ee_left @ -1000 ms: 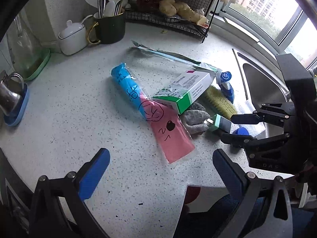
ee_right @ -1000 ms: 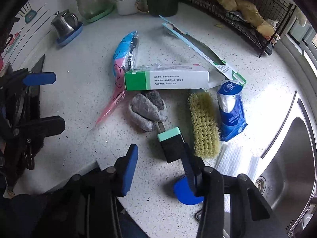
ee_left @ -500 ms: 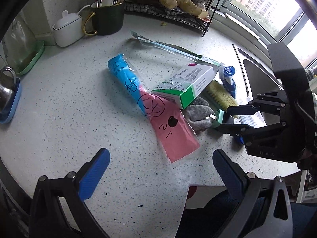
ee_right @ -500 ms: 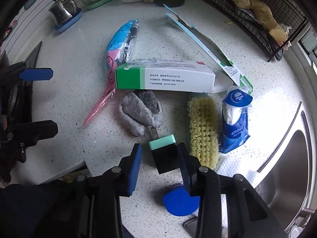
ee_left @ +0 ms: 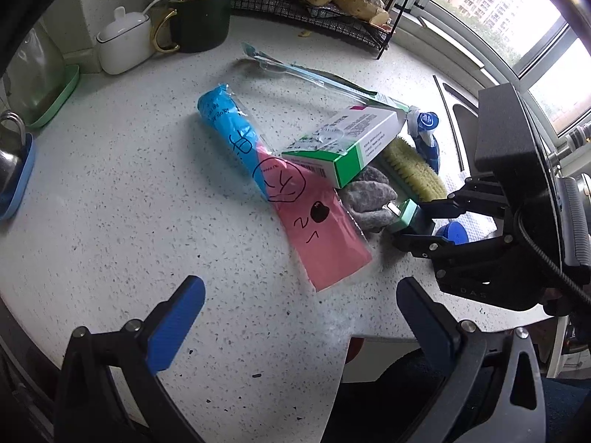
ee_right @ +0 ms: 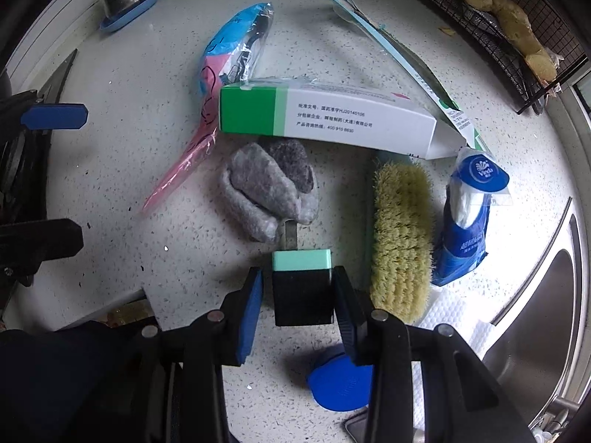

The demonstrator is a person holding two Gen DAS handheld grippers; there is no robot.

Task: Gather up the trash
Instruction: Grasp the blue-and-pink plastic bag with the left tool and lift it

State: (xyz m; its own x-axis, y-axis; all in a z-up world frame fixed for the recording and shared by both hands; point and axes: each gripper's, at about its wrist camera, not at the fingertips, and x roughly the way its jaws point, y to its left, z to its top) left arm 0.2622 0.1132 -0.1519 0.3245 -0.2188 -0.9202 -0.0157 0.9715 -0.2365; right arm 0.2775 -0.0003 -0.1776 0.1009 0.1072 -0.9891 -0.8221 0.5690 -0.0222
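Note:
A black block with a mint-green cap [ee_right: 301, 289] lies on the white counter; a grey metal strip runs from it under a grey wad [ee_right: 267, 190]. My right gripper [ee_right: 298, 295] is open, its jaws on either side of the block with small gaps. The block also shows in the left wrist view [ee_left: 410, 216]. A green-and-white carton [ee_right: 325, 120], a blue-and-pink plastic wrapper [ee_left: 280, 192], a long clear package [ee_right: 399, 59] and a blue tissue pack [ee_right: 469, 217] lie around. My left gripper [ee_left: 299, 317] is open and empty near the counter's front edge.
A yellow scrub brush [ee_right: 400, 240] lies right of the block, a blue lid [ee_right: 341, 382] and white towel [ee_right: 454, 317] beside it. The sink [ee_right: 546, 332] is at the right. A wire rack [ee_left: 332, 7], green mug [ee_left: 199, 22] and white pot [ee_left: 123, 42] stand at the back.
My right gripper moved forward over the counter until its jaws came around the black block, and they narrowed. The left gripper drifted slightly and stayed open.

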